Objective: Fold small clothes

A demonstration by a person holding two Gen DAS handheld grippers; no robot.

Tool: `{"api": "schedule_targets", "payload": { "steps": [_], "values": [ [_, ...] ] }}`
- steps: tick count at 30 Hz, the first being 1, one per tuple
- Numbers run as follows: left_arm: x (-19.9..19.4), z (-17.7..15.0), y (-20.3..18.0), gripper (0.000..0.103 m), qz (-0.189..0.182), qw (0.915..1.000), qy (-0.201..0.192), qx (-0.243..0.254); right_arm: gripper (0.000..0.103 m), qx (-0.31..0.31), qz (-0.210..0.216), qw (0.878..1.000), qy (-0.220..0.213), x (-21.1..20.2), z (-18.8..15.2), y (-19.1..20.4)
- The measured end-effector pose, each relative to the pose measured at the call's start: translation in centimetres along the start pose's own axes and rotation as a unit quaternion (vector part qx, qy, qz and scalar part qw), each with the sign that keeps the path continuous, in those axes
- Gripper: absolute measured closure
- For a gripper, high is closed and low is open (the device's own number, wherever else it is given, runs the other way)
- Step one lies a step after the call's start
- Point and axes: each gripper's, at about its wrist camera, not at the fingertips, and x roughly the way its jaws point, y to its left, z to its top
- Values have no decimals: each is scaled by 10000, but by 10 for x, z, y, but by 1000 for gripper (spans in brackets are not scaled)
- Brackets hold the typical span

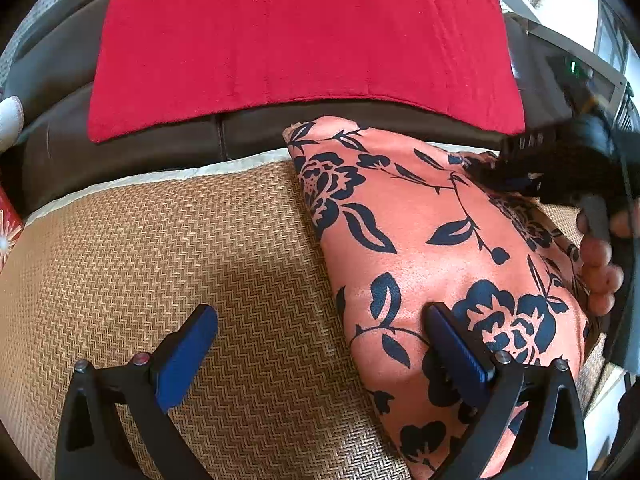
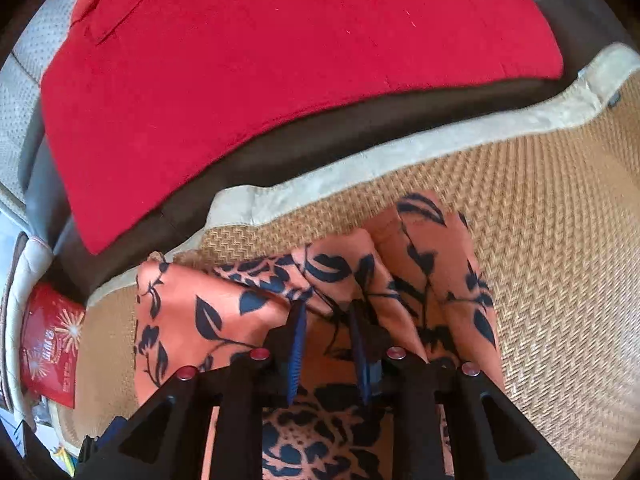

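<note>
We see an orange cloth [image 1: 420, 248] with dark blue flowers lying on a woven mat [image 1: 200, 248], toward the mat's right side in the left wrist view. Our left gripper [image 1: 320, 344] has its jaws spread wide, one blue pad over the bare mat, the other over the cloth's near edge. Our right gripper [image 2: 328, 344] has its jaws nearly closed, pinching a bunched fold of the cloth. Beyond the mat, a red cushion [image 1: 304, 40] leans against a dark brown sofa [image 1: 120, 148].
</note>
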Motion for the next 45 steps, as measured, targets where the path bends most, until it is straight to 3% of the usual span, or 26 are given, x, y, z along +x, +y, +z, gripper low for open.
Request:
{"api": "schedule_targets", "payload": {
  "steps": [5,8,9,12,16,23,24,27,31,36,45],
  "values": [
    [0,0,0,0,9,10000,-23,21,76,-381,829,9951,-373,-17,11,34],
    [0,0,-2,0,28,10000,-42,40,76,-534,1182,9912,-275,-8,10,54],
    [-1,0,-1,0,32,10000,-44,40,70,-560,1265,9902,-170,0,9,60],
    [0,-1,-2,0,56,10000,-49,53,33,-583,1229,9904,237,28,1,69],
    [-3,-2,-3,0,64,10000,-44,37,33,-847,992,9910,307,37,-5,78],
    [-2,-1,-8,0,120,9999,-54,48,34,-838,1057,9905,-252,-7,-6,74],
    [-2,-1,-8,0,114,9999,-51,42,38,-865,985,9910,-285,-13,-6,74],
    [-2,-1,-8,0,116,9999,-43,35,64,-850,538,9948,-128,-12,-8,68],
    [-1,-1,-8,0,149,9999,-46,45,65,-556,410,9970,360,19,-14,44],
    [-4,0,-9,0,198,9998,-35,24,65,-566,496,9971,74,-10,-15,37],
    [-7,-1,-15,0,326,9994,-97,86,65,-558,165,9975,-404,-74,-42,17]
  ]
}}
